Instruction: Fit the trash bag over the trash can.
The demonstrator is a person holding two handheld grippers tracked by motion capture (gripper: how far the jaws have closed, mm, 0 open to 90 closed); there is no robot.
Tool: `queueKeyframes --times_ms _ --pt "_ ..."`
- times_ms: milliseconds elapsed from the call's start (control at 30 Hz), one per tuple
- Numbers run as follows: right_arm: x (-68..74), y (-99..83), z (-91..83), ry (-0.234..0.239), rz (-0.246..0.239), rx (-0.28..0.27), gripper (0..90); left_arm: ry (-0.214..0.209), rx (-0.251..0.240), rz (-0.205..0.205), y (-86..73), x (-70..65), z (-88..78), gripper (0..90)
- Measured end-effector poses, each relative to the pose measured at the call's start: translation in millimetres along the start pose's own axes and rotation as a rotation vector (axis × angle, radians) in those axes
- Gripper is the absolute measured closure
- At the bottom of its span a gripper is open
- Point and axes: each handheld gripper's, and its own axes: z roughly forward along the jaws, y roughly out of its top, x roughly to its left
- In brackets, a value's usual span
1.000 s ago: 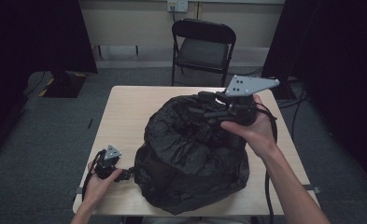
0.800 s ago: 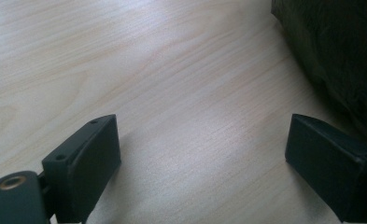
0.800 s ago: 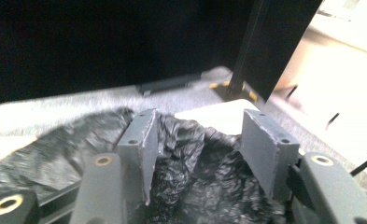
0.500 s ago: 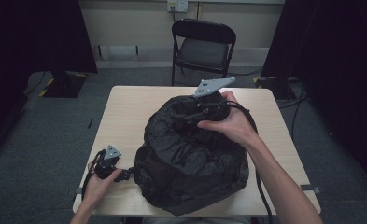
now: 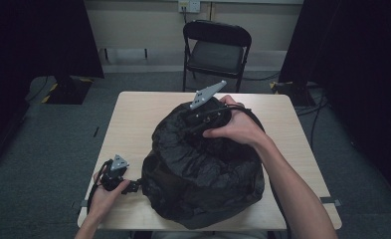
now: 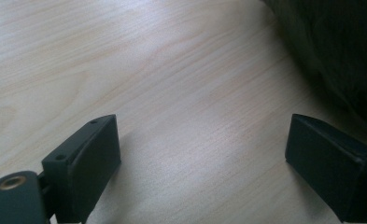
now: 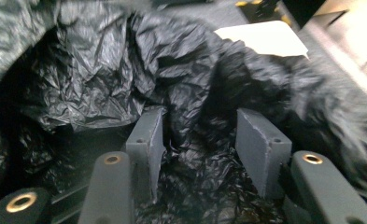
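Observation:
A large crumpled black plastic bag (image 5: 203,179) sits in the middle of the light wooden table (image 5: 138,119). My right gripper (image 5: 193,128) is at the bag's far top rim, tilted down into the folds. In the right gripper view a ridge of bag plastic (image 7: 190,93) stands between the jaws of my right gripper (image 7: 200,116). These jaws have just been closing, and a gap still shows beside the right pad. My left gripper (image 5: 135,187) rests low on the table at the bag's near left. Its jaws (image 6: 202,126) are wide open over bare wood, with the bag (image 6: 340,51) just beyond.
A black folding chair (image 5: 217,47) stands behind the table's far edge. Dark curtains hang on both sides of the room. A cable trails from the right gripper along the bag's right side. The table's left part (image 6: 125,56) is bare wood.
My right gripper has moved left and down, from above the bag's right shoulder to its far top rim. The left gripper has stayed put.

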Motion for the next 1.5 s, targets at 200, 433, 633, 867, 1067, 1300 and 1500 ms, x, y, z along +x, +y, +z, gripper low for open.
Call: queueKeyframes --times_ms 200,433,633,867,1067,1300,1500 --pt "0.3 -3.1 15.3 0.046 -0.014 0.08 57.9 -0.001 0.0 0.001 0.0 0.1 0.0 9.8" --pt "-0.1 -12.5 25.8 0.049 0.011 0.128 52.0 -0.003 -0.001 -0.001 0.0 0.2 0.2 9.6" --pt "3.4 -18.5 34.6 0.049 -0.029 0.201 40.0 -0.003 -0.001 0.0 0.0 0.2 0.2 9.6" --pt "6.8 -22.7 43.4 0.034 -0.067 0.278 30.9 -0.004 -0.002 0.0 0.1 0.5 0.4 9.3" --pt "10.2 -29.9 50.3 0.038 -0.088 0.365 26.5 -0.004 0.0 0.004 0.3 0.8 0.4 9.2" --pt "10.7 -29.1 50.5 0.063 -0.082 0.389 27.0 -0.004 0.0 0.005 0.3 0.9 0.5 9.2" --pt "3.9 -14.5 33.6 0.063 -0.007 0.225 29.3 -0.004 0.0 0.005 0.4 1.0 0.5 9.1"
